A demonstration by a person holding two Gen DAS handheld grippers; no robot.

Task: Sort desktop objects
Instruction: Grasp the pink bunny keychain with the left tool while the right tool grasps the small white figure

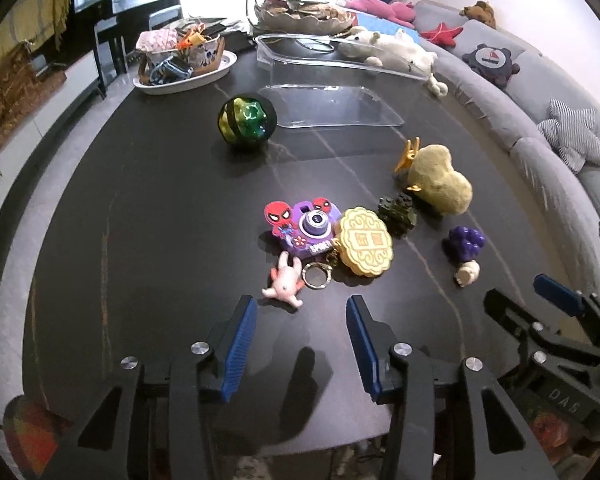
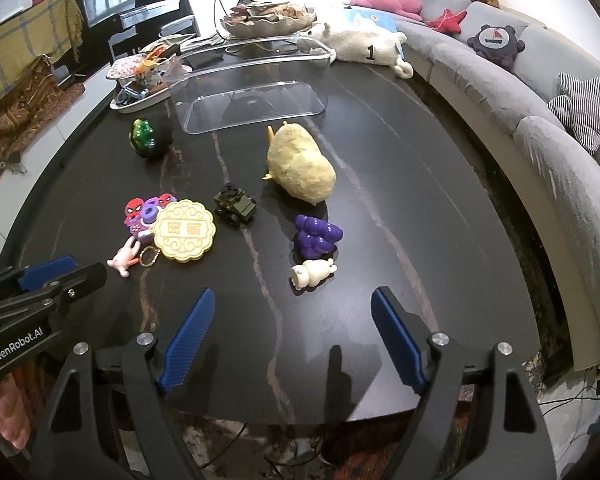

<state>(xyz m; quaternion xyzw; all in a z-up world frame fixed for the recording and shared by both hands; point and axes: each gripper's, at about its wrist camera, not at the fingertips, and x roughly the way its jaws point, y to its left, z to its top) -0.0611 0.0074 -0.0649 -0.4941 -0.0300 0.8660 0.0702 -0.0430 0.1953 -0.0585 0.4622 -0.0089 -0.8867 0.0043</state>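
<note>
- Left wrist view: left gripper [image 1: 302, 308] fills the bottom of the frame, its two blue-padded fingers [image 1: 240, 344] apart with nothing between them, over the dark table [image 1: 140, 200].
- Just above the finger tips lies one pink figurine [image 1: 286, 280], touching one metal key ring [image 1: 317, 274].
- At frame centre: one purple toy camera [image 1: 306, 228], touching one round yellow mooncake-shaped piece [image 1: 365, 241]; to its right one dark green block vehicle [image 1: 397, 213].
- Right of centre: one yellow plush [image 1: 440, 184], one purple grape bunch [image 1: 465, 241], one small white figurine [image 1: 468, 273].
- Upper centre: one green and black ball [image 1: 247, 120] and one clear plastic bin [image 1: 332, 92]; upper left, one white dish [image 1: 188, 80] of clutter.
- Lower right edge: the right gripper [image 1: 540, 300], seen from the side.
- Right wrist view: right gripper [image 2: 293, 294] at the bottom, two blue fingers [image 2: 188, 336] spread wide, empty.
- Just above them, the white figurine [image 2: 312, 274] lies touching the grape bunch [image 2: 316, 236].
- Centre: yellow plush [image 2: 300, 164] and block vehicle [image 2: 235, 206].
- Left of centre: mooncake piece [image 2: 184, 230], toy camera [image 2: 146, 216], pink figurine [image 2: 122, 260], key ring [image 2: 149, 257].
- Upper area: ball [image 2: 150, 138], clear bin [image 2: 252, 88].
- Lower left edge: the left gripper [image 2: 60, 276].
</note>
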